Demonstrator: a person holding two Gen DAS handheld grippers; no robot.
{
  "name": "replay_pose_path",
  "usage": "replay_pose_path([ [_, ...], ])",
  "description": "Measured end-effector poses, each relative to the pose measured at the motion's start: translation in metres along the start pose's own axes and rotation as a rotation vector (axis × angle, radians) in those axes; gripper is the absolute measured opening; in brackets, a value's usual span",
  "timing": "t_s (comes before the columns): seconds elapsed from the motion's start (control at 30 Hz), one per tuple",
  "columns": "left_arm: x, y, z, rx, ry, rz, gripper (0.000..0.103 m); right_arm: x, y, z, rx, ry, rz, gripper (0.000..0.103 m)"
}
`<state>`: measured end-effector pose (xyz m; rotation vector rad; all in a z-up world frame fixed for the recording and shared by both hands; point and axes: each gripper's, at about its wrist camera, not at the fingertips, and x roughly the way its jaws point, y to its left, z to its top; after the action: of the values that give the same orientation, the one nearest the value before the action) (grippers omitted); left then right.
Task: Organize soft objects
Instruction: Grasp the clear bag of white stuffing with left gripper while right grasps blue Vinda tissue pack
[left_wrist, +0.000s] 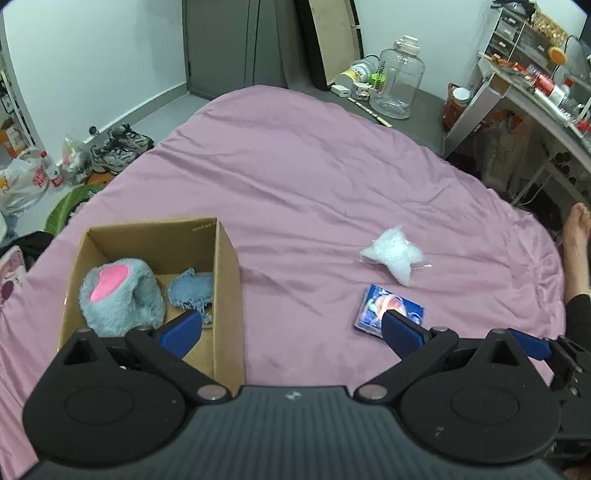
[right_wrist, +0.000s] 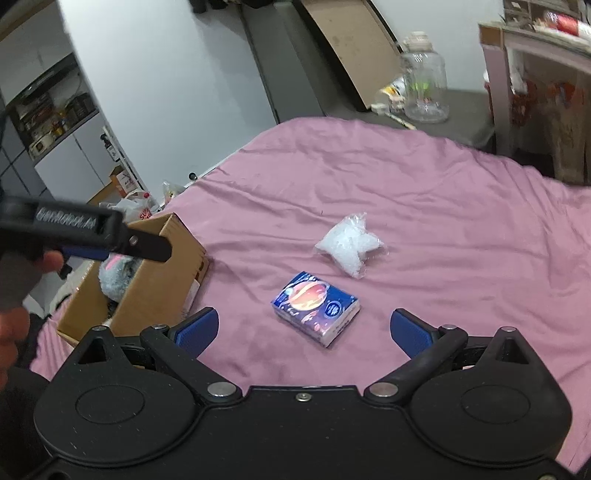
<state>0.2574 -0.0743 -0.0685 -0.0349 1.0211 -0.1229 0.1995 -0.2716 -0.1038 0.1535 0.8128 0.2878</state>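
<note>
An open cardboard box (left_wrist: 225, 266) sits on the pink bed sheet (left_wrist: 295, 177) at the left. Inside lie a grey-blue plush with a pink patch (left_wrist: 118, 295) and a blue cloth (left_wrist: 190, 291). A blue tissue pack (right_wrist: 316, 308) and a clear bag of white stuffing (right_wrist: 347, 245) lie on the sheet to the box's right. My left gripper (left_wrist: 291, 332) is open and empty, above the box's right wall. My right gripper (right_wrist: 304, 330) is open and empty, just short of the tissue pack. The box also shows in the right wrist view (right_wrist: 162, 284).
The bed's far edge meets a grey floor with a large clear jug (left_wrist: 399, 85), bottles and a leaning board. Shoes (left_wrist: 118, 147) and bags lie left of the bed. A cluttered desk (left_wrist: 535, 88) stands at the right. A bare foot (left_wrist: 576, 240) rests at the right edge.
</note>
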Motion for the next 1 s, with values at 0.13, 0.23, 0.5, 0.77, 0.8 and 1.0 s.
replay_pose_path([
  [0.13,0.013,-0.004,0.009,-0.024,0.018,0.018,0.103,0.01,-0.005,0.0,-0.039,0.008,0.038,0.097],
  [0.23,0.021,-0.007,0.015,-0.031,0.014,0.041,0.103,0.023,-0.012,0.002,-0.033,0.033,0.045,0.095],
  [0.5,0.046,-0.024,0.026,-0.023,0.033,0.026,0.103,0.062,-0.013,-0.006,-0.125,0.11,0.002,0.094],
  [0.77,0.067,-0.032,0.029,-0.023,0.063,0.008,0.103,0.098,-0.011,-0.007,-0.164,0.137,-0.046,0.094],
  [0.8,0.069,-0.033,0.03,-0.025,0.065,0.007,0.103,0.099,-0.01,-0.008,-0.17,0.136,-0.049,0.094],
  [1.0,0.079,-0.039,0.034,-0.029,0.072,-0.016,0.102,0.107,-0.009,-0.01,-0.186,0.107,-0.093,0.086],
])
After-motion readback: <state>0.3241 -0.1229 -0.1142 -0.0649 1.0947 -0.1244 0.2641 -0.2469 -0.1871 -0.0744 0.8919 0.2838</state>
